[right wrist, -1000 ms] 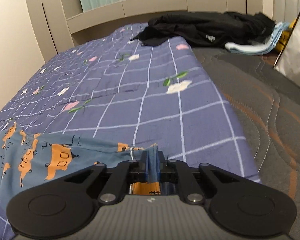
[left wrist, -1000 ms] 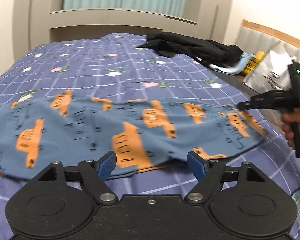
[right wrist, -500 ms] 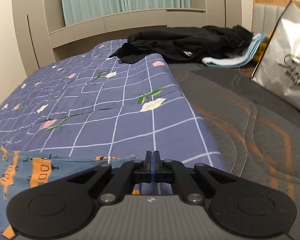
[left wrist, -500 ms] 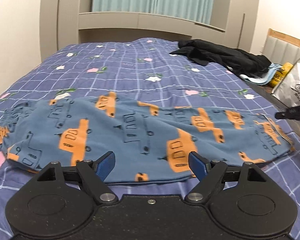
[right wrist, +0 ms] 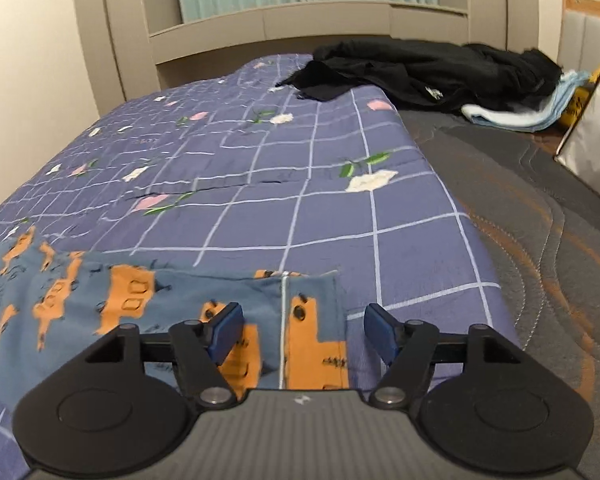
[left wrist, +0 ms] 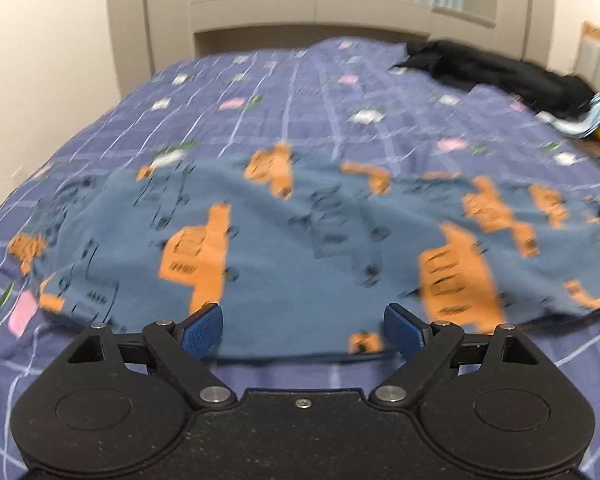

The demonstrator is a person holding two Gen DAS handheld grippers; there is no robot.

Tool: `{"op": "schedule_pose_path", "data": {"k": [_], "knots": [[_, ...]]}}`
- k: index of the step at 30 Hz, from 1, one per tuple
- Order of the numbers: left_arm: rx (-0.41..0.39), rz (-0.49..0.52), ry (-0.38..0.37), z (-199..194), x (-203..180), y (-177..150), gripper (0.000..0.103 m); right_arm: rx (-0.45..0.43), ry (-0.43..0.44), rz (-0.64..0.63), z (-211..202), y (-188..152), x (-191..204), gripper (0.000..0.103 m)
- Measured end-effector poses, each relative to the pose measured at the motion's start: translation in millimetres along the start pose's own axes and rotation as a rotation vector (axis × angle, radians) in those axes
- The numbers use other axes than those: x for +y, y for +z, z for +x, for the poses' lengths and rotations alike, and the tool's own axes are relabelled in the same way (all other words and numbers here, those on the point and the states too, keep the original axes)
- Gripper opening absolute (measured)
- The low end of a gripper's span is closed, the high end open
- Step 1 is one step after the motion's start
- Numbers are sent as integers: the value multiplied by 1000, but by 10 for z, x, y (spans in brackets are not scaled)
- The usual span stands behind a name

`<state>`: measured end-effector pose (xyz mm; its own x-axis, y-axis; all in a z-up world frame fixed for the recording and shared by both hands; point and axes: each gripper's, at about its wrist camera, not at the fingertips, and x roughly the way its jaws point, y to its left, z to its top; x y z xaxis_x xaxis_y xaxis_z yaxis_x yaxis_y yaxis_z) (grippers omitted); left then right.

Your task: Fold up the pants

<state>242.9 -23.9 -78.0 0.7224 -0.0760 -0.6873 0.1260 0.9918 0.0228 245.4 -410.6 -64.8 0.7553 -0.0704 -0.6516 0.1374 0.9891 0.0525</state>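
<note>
Left wrist view shows the blue cotton pants with orange vehicle prints (left wrist: 300, 248) spread sideways across the purple checked bedspread with small flowers (left wrist: 300, 92), lying as one long band that looks already doubled leg on leg; the left gripper (left wrist: 302, 330) hovers low over the near edge of the band, its blue-padded fingers (left wrist: 202, 330) spread wide and holding nothing; the picture is smeared, so finer creases cannot be read.

Right wrist view places the right gripper (right wrist: 303, 334) over the end of the pants (right wrist: 160, 312) that lies nearest the bare grey quilted mattress (right wrist: 540, 260), fingers likewise parted and empty, the fabric's white-stitched seam running between them; both tools point level toward the beige headboard shelf (right wrist: 308, 12), tilted slightly down at the cloth.

The step in hand appears to be taking a fresh grip for a crosswise fold; to do it well, each gripper should pinch through all layers at a corner of one end, lift just enough to clear, and carry that end over evenly so edges meet; the pile of black clothing (right wrist: 432, 68) farther up the bed sits well apart and should not interfere.
</note>
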Motion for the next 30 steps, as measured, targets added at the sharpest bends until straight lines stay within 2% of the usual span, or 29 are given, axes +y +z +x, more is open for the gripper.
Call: {"op": "schedule_pose_path", "data": {"k": [1,3,4,9,13,15,17,19,21,25,30], "knots": [[7,-12,-1,18,36,-16,89,12,7,14,42,10,-22,41],[6,-39,-13,9,91,-34,89,25,14,31,95,8,-43,36],[8,-45,-13,6,109,-38,90,20,18,31,94,8,-52,28],[7,-36,-5,-2,87,-48,90,-43,11,60,-9,18,-108,25],[10,-38,-7,3,90,-35,90,-25,-12,78,56,42,-135,24],[14,-36,-11,-11,91,-16,90,-9,-14,74,103,22,-133,29],[11,-44,-22,-38,86,19,92,-12,-9,75,58,12,-137,39],[-6,-63,-44,-65,72,69,96,-25,-3,83,-48,-14,-157,65],[-42,-83,-63,-82,25,139,100,-41,7,101,-191,-72,-190,82],[-80,-78,-108,11,-199,347,102,-48,52,149,-479,-272,-211,103],[-118,65,-153,245,-682,602,102,-53,149,254,-771,-571,-160,103]]}}
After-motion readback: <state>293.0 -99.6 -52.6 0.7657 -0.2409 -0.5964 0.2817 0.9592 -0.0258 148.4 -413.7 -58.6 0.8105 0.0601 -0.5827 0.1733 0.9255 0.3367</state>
